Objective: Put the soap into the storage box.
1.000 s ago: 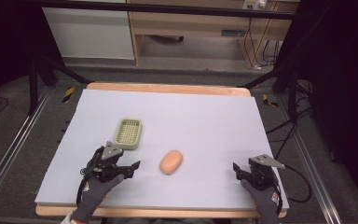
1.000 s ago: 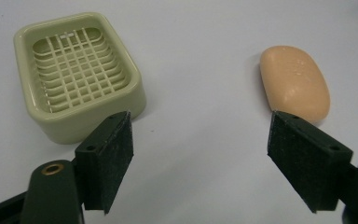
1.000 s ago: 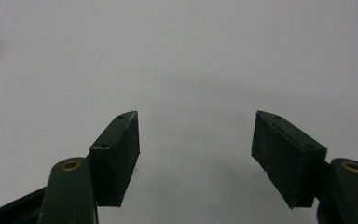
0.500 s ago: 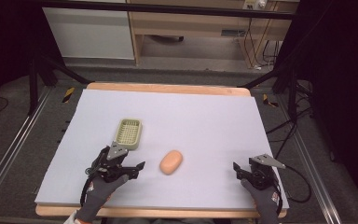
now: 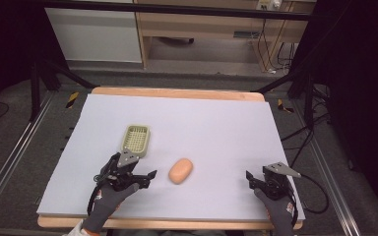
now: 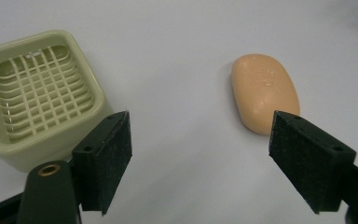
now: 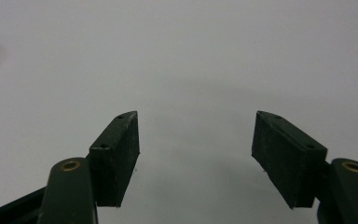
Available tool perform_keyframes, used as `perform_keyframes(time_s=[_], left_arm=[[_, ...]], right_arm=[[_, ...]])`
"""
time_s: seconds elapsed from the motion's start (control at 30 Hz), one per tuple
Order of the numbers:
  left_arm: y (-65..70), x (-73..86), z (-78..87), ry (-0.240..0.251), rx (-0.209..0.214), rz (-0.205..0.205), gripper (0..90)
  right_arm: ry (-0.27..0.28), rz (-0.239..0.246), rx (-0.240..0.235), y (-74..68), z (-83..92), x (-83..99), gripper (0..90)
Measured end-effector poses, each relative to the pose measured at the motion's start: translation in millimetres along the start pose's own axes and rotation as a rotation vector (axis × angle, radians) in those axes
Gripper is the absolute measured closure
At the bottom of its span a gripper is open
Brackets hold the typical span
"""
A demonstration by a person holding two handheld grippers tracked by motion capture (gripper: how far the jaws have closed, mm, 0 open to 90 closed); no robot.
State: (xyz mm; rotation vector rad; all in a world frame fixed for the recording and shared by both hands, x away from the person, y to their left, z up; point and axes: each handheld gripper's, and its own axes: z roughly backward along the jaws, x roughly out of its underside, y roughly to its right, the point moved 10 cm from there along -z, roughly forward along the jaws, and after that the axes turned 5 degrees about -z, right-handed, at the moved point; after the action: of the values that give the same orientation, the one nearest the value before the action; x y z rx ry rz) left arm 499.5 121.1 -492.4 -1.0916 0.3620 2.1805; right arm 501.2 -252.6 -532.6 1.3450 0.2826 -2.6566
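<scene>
A peach-coloured bar of soap [image 5: 181, 170] [image 6: 265, 91] lies on the white table cover near the front middle. Behind it and to the left sits a pale green soap dish [image 5: 136, 139] [image 6: 37, 93] with a grid insert, holding nothing. My left gripper [image 5: 145, 170] [image 6: 203, 126] hovers just in front of the dish and left of the soap. Its jaws have just been opening and nothing is between them. My right gripper [image 5: 257, 176] [image 7: 196, 121] rests open at the front right over bare cover.
The white cover [image 5: 202, 123] lies on a wooden table whose edge [image 5: 177, 224] runs along the front. Metal rails and dark floor flank both sides. A cabinet [image 5: 98, 34] and cables stand beyond the far edge.
The left gripper has edged slightly to the right toward the soap and its jaws stand a little wider. The right gripper, soap and dish have stayed where they were.
</scene>
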Motion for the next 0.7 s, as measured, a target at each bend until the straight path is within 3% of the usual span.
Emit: perform_keyframes(time_s=[0.7], left_arm=[[11.6,-22.4,-6.5,0.008,0.021,-0.027,20.0]], right_arm=[[0.003,-0.006,-0.002,-0.5,0.8,-0.8,32.2]])
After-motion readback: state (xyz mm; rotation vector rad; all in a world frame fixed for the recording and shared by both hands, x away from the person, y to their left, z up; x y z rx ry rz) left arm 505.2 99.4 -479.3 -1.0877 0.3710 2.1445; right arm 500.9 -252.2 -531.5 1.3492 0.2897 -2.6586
